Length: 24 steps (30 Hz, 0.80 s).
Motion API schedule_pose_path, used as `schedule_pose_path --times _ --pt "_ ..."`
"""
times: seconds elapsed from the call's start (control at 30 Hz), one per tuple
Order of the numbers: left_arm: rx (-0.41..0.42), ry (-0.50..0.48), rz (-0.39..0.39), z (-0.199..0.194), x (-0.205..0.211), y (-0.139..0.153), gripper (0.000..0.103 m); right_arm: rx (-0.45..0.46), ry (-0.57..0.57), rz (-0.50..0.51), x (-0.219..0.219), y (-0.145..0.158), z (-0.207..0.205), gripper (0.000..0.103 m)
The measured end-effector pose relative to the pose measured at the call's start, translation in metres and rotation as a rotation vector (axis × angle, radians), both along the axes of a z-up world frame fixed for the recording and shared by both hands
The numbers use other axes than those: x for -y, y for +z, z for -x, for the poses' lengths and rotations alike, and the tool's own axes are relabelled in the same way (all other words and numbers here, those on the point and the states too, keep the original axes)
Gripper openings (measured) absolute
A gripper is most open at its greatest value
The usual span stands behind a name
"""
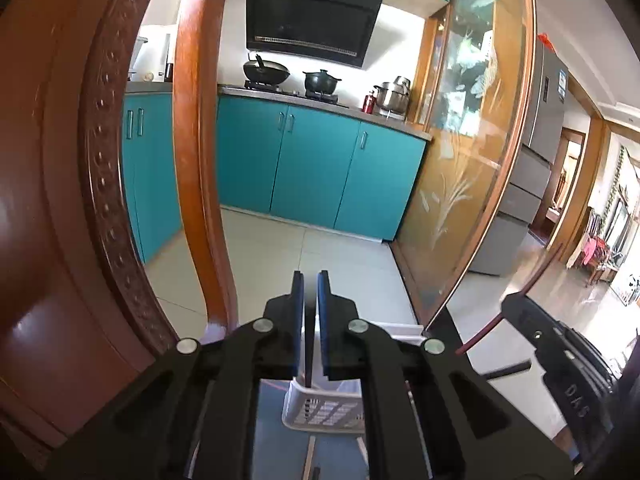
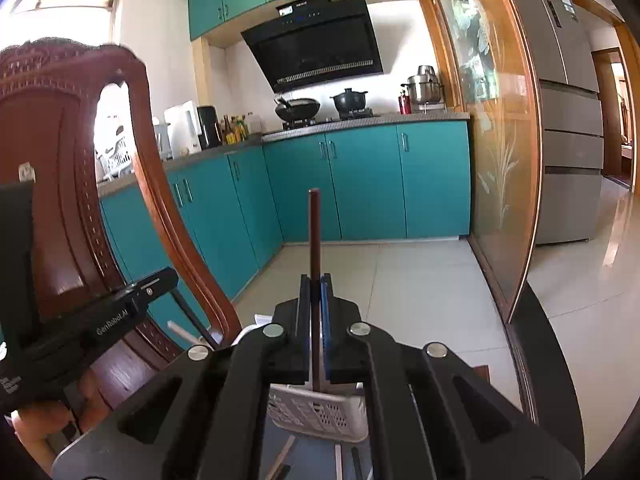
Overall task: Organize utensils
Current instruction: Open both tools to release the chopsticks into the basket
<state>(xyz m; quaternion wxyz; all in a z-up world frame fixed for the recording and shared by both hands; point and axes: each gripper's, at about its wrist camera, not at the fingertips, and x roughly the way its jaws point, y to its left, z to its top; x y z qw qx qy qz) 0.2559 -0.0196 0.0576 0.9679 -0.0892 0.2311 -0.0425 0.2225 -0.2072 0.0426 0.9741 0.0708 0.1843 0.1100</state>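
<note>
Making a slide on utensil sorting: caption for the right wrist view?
Right hand-held gripper shut on a dark brown chopstick above a white perforated plastic basket, teal kitchen cabinets behind.

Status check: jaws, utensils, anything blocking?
Right gripper shut on dark-red chopstick. Left gripper shut on thin dark stick. White basket below. Wooden chair close left.

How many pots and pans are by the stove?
3: black wok at left, black lidded pot in the middle, steel pot at right, all on the counter. More may be hidden.

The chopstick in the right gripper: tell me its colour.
Dark reddish-brown chopstick, clearest in the right wrist view, standing up between the right gripper fingers.
</note>
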Motion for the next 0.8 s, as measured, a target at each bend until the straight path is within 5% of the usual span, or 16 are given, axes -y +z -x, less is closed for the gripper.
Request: schedule_pose_path --times 0.23,0.33,0.4,0.47,0.57,0.67,0.8 --pt "0.054 -0.034 -0.005 0.037 -0.003 0.004 0.018 0.108 -0.025 -0.012 0.011 0.016 0.047 0.018" --pt "0.059 -0.048 -0.012 0.065 -0.003 -0.005 0.032 0.194 0.003 -0.043 0.028 0.019 0.101 0.029" --pt "0.025 -0.066 -0.037 0.084 -0.002 -0.026 0.049 0.196 0.018 -0.046 0.036 0.008 0.125 0.031" --pt "-0.028 -0.075 -0.077 0.097 0.000 -0.055 0.052 0.106 0.024 -0.023 0.043 -0.021 0.137 0.032" --pt "-0.187 -0.119 -0.134 0.106 0.008 -0.112 0.052 -0.166 -0.009 0.077 0.042 -0.092 0.127 0.032" --pt "-0.326 -0.185 -0.159 0.111 0.017 -0.157 0.052 -0.427 -0.034 0.064 0.047 -0.155 0.115 0.032" --pt "-0.399 -0.211 -0.223 0.119 0.027 -0.187 0.052 -0.580 -0.039 0.028 0.044 -0.189 0.108 0.033"
